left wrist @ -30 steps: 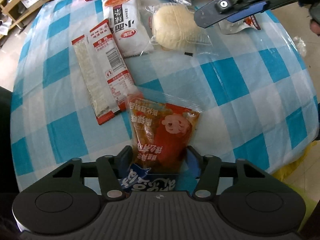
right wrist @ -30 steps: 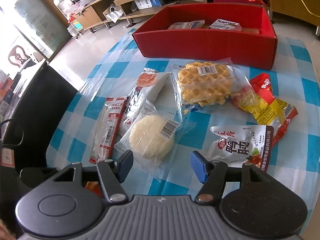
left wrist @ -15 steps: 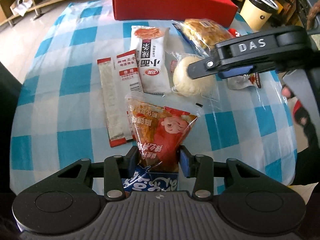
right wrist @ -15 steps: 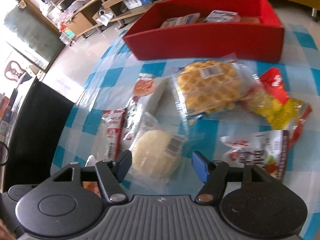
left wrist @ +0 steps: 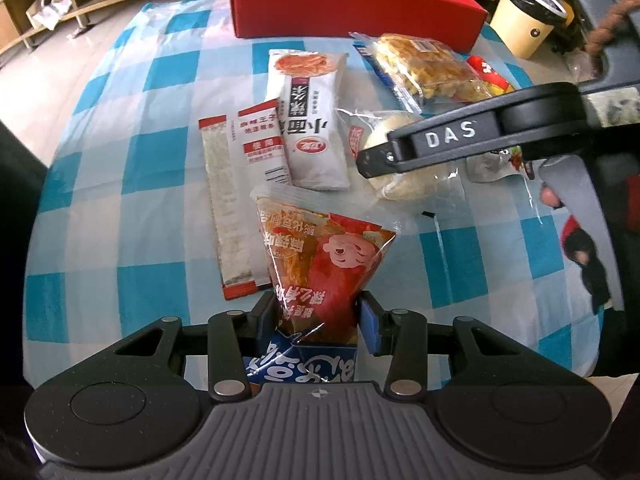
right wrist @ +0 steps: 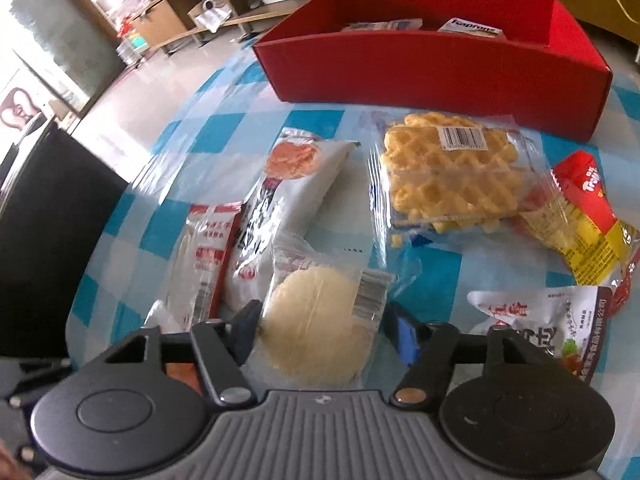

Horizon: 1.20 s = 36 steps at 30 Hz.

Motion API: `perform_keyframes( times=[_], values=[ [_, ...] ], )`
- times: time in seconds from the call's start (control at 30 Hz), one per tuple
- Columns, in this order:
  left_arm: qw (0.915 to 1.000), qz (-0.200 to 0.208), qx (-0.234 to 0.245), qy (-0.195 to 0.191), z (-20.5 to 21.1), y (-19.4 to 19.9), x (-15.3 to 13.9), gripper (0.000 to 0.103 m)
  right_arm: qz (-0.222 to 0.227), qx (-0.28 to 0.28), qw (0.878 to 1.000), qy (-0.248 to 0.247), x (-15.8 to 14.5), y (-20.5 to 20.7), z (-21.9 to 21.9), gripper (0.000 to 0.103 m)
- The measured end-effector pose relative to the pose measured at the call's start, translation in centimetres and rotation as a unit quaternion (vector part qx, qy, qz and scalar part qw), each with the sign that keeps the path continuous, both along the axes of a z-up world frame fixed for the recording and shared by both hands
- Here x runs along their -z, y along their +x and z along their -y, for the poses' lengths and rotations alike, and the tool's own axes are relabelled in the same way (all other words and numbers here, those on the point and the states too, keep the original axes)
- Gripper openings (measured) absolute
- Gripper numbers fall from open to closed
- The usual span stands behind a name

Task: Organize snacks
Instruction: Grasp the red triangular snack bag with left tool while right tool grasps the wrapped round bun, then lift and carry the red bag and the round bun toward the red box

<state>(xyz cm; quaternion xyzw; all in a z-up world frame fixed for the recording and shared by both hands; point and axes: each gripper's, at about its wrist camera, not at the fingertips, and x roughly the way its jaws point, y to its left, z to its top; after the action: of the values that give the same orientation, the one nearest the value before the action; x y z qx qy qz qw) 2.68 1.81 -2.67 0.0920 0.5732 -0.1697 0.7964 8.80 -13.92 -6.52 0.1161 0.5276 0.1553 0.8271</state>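
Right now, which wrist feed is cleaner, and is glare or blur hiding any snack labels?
Left wrist view: sharp, the orange snack bag print is readable, fisheye bending the checked tablecloth. Right wrist view: softer, motion blur on the round bun, window glare washing out the tablecloth's left edge.

A blue-and-white checked tablecloth [left wrist: 132,168] covers the table under a clear plastic sheet. At one o'clock beyond the table's edge in the left wrist view stands a cream bin [left wrist: 524,28] lined with a clear bag. At eleven o'clock, low wooden shelves [right wrist: 192,4] hold boxes and clutter along the pale tiled floor [right wrist: 132,92]. At nine o'clock sits a black chair [right wrist: 44,216].
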Motion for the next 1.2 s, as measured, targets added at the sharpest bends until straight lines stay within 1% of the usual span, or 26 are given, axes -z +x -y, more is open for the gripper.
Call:
perform_keyframes(
  times=[0.13,0.3,0.57,0.77,0.9,0.97,1.03,1.17,1.2],
  values=[
    [0.9997,0.015,0.016,0.013,0.9,-0.5,-0.2,0.051,0.007,-0.010,1.000,-0.010,-0.8,-1.0,0.8,0.056],
    [0.9996,0.016,0.018,0.016,1.5,-0.2,-0.1,0.051,0.018,-0.021,0.999,-0.031,-1.2,-2.5,1.8,0.055],
    [0.9988,0.026,0.031,0.026,2.7,-0.2,0.0,0.051,0.047,-0.020,0.998,-0.028,-3.0,-3.8,3.0,0.055],
    [0.9984,0.028,0.035,0.034,3.2,-0.3,0.2,0.051,0.043,-0.029,0.998,-0.022,-3.1,-4.3,3.2,0.055],
    [0.9984,0.018,0.036,0.039,3.3,-0.2,0.6,0.051,0.038,-0.032,0.999,-0.021,-3.0,-5.5,3.8,0.055],
    [0.9983,0.010,0.040,0.042,3.6,-0.1,0.9,0.051,0.036,-0.030,0.998,-0.029,-2.8,-6.3,4.2,0.055],
    [0.9980,0.004,0.047,0.042,4.0,-0.2,1.2,0.051,0.032,-0.030,0.998,-0.042,-2.3,-7.0,4.5,0.055],
    [0.9965,-0.014,0.065,0.051,5.5,-0.3,1.9,0.051,0.002,-0.029,0.998,-0.057,-0.4,-7.9,4.9,0.055],
    [0.9960,-0.013,0.070,0.055,5.9,-0.3,2.0,0.051,-0.002,-0.030,0.998,-0.058,-0.2,-8.0,4.9,0.055]
  ],
)
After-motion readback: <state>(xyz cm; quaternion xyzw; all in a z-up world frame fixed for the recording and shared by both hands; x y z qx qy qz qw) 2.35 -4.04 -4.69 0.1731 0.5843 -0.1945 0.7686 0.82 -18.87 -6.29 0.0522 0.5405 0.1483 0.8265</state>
